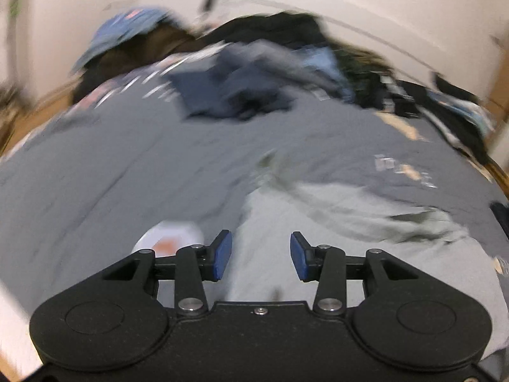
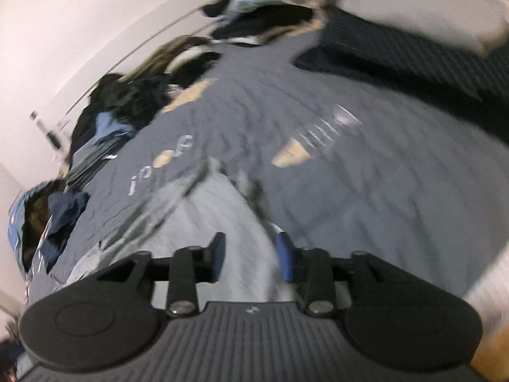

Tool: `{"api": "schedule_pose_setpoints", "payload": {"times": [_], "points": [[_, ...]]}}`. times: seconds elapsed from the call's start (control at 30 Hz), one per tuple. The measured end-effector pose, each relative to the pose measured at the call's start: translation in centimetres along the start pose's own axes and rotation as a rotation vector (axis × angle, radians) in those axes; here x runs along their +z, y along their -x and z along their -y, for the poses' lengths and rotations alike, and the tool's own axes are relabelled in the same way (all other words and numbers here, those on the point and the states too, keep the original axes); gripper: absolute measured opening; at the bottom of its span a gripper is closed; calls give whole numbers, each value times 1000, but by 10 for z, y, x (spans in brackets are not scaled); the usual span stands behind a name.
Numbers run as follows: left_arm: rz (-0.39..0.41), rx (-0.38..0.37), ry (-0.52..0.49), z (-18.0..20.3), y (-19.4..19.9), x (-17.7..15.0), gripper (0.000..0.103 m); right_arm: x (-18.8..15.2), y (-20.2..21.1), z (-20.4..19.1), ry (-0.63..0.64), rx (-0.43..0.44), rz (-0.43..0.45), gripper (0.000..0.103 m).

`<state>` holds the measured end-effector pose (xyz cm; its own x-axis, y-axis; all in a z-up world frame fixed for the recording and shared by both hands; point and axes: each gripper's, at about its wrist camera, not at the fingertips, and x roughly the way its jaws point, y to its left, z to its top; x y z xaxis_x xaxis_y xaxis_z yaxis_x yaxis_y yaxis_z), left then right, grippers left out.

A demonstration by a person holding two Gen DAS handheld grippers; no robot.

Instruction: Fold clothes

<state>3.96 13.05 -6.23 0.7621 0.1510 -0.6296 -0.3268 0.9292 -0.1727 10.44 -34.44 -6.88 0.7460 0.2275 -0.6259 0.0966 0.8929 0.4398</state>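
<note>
A light grey garment [image 1: 334, 222] lies crumpled on the dark grey bedspread [image 1: 111, 175]. My left gripper [image 1: 261, 256] is open and empty just above the garment's near part, its blue pads [image 1: 222, 254] apart. In the right wrist view the same garment [image 2: 203, 222] spreads under my right gripper [image 2: 249, 256], which is open with the cloth between and below its fingers. Both views are motion-blurred.
A heap of dark and blue clothes [image 1: 248, 73] lies at the far side of the bed, also visible in the right wrist view [image 2: 105, 117]. A dark checked blanket [image 2: 397, 54] and a grey pillow [image 2: 423, 9] lie at the bed's head. White walls surround the bed.
</note>
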Motion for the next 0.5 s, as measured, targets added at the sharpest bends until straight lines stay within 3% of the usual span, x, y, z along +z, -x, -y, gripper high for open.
{"api": "schedule_pose_setpoints", "payload": {"times": [0.2, 0.33, 0.5], "points": [[70, -50, -363, 63, -49, 9, 47, 24, -49, -35, 128, 21, -11, 41], [86, -80, -467, 84, -87, 5, 47, 39, -85, -58, 214, 29, -34, 41], [106, -95, -701, 105, -122, -5, 47, 58, -130, -86, 321, 39, -62, 41]]}}
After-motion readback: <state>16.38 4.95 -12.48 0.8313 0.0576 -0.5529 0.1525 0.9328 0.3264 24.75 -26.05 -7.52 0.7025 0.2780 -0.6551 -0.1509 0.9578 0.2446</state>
